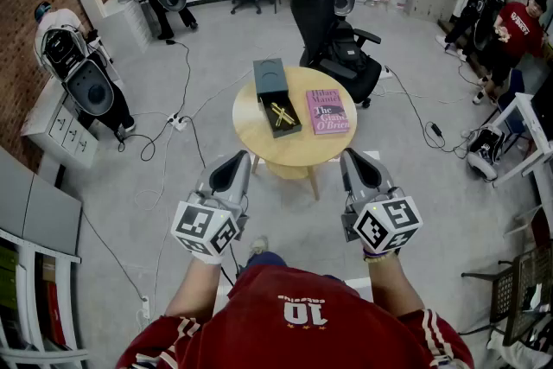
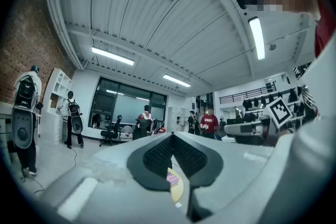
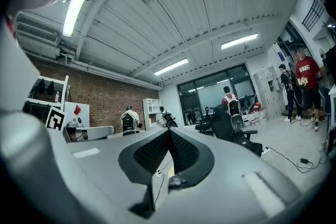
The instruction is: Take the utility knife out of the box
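1. The utility knife (image 1: 282,114) shows as a yellow shape in the tray of the open dark box (image 1: 289,131), whose lid (image 1: 270,75) stands back on the far side. The box sits on the left half of the round table (image 1: 294,153), just beside a pink book (image 1: 327,111).
2. The left gripper (image 1: 233,162) and the right gripper (image 1: 355,158) are held level, short of the table's near edge and well apart from the box. Both pairs of jaws are closed together with nothing between them, as each gripper's own view confirms.
3. The knife lies ahead of both grippers and between their lines of aim, somewhat closer to the left one (by a modest margin, judging from the head view).
4. Its long axis seems to run roughly along the box's length, away from the person and slightly skewed. Finer detail is too small to tell.
5. The reach will likely call for opening the jaws, advancing over the table edge and closing across the knife's width.
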Demonstrator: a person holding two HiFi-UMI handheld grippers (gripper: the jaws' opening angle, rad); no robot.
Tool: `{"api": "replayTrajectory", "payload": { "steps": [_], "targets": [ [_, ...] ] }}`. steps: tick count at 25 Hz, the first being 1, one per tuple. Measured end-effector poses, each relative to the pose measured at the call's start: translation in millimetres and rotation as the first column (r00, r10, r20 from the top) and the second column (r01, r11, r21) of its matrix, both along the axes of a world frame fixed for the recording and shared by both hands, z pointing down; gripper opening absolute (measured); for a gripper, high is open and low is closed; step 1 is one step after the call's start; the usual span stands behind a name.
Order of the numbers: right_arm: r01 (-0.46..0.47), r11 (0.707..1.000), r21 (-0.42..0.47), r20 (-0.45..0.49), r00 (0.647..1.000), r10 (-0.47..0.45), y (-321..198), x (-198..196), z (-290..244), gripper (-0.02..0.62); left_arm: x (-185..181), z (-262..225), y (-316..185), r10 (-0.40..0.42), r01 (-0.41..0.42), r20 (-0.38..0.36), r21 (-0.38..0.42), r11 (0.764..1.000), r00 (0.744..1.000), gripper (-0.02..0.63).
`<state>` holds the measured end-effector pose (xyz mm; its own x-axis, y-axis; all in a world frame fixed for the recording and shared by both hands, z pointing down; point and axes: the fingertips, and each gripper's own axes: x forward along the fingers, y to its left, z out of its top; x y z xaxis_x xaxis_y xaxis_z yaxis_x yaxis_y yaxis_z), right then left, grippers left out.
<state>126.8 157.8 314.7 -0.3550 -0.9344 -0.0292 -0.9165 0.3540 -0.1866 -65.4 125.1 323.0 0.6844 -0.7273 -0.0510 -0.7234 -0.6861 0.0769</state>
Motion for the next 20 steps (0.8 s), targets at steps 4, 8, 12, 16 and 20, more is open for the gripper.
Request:
{"api": "replayTrajectory", "payload": {
  "steps": [4, 8, 12, 16, 20],
  "targets": [
    [0.007, 1.0, 0.002, -0.002, 1.0, -0.007, 2.3, 0.1, -3.4, -0.002, 1.1, -2.6, 2.4, -0.001, 0.001, -0.004, 0.002, 1.0, 1.0, 0.003],
    [0.006, 1.0, 0.006, 0.001, 1.0, -0.006, 4.9, 1.1, -3.3, -0.002, 1.7, -1.9, 4.2, 0.0, 0.0, -0.003, 0.003, 1.0, 1.0, 0.003],
    [0.01, 1.0, 0.005, 0.005, 1.0, -0.01, 4.5, 2.1, -5.5, -0.002, 3.7, -4.0, 3.3, 0.0, 0.0, 0.005, 0.003, 1.0, 1.0, 0.003],
    [0.007, 1.0, 0.012, 0.008, 1.0, -0.008, 3.4, 1.0, -7.4, -0.002, 3.4, -7.3, 2.1, 0.002, -0.002, 0.008, 0.007, 1.0, 1.0, 0.003],
    [0.002, 1.0, 0.024, 0.001, 1.0, -0.002, 3.5, -1.0, -8.3, -0.002, 2.7, -7.3, 1.6, 0.006, -0.006, 0.011, 0.005, 1.0, 1.0, 0.003]
  ]
}}
